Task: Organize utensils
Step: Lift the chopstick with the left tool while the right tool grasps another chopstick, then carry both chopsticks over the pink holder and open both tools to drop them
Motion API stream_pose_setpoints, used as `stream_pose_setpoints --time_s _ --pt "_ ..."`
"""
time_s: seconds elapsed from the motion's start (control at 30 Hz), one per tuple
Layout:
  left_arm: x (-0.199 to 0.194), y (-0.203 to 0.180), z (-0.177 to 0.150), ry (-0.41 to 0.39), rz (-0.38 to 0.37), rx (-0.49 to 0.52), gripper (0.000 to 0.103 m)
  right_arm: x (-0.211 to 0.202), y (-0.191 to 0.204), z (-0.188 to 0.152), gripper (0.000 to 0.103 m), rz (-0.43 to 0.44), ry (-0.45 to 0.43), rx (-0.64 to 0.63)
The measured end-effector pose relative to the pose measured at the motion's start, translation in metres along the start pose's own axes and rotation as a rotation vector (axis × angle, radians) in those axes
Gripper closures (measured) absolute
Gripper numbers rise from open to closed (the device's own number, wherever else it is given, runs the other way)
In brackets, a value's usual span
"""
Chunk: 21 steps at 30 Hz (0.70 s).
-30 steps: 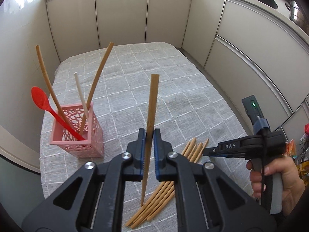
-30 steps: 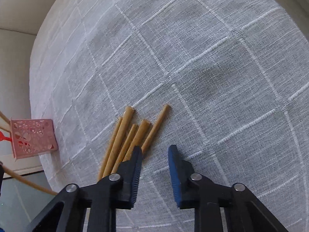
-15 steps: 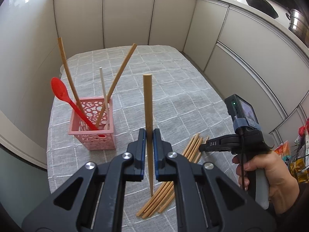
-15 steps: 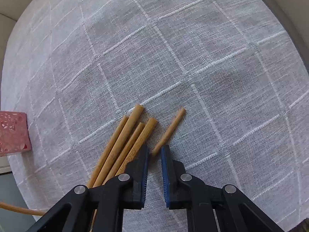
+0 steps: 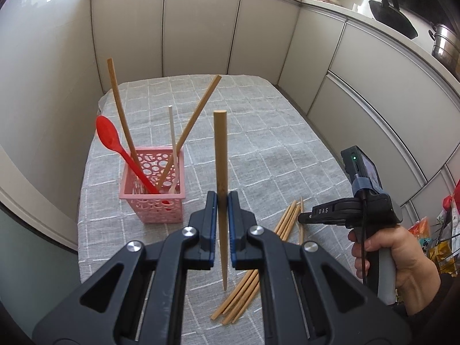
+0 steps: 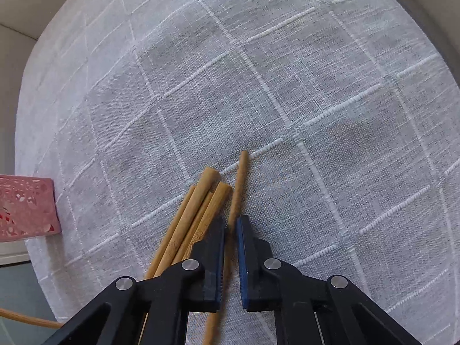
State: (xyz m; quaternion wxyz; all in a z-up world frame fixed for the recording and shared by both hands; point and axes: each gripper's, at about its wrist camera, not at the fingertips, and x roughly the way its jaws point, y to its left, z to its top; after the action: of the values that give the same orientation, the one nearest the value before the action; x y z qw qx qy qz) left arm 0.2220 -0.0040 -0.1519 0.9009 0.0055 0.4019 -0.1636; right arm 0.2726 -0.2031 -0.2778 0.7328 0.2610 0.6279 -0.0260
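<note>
Upright chopstick pinched between left gripper pads, held above grey checked tablecloth; pink basket to its left held red spoon and sticks; right gripper pinched single chopstick at right edge of loose pile on cloth

Left gripper angled down, jaws clamped on an upright chopstick. Right gripper pitched steeply down, jaws pinched on a single chopstick at table level. Right hand wraps the handle, finger on trigger.
</note>
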Motion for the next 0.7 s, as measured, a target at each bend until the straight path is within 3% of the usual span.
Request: stream_pose_setpoints --time_s 0.4,0.7 --pt "-0.039 0.010 0.006 -0.094 0.015 -0.031 0.095 -0.091 0.036 -0.041 0.098 0.122 -0.212 -0.212" --pt "-0.097 0.011 0.016 -0.291 0.030 -0.059 0.095 -0.185 0.066 -0.085 0.098 0.216 -0.452 -0.381"
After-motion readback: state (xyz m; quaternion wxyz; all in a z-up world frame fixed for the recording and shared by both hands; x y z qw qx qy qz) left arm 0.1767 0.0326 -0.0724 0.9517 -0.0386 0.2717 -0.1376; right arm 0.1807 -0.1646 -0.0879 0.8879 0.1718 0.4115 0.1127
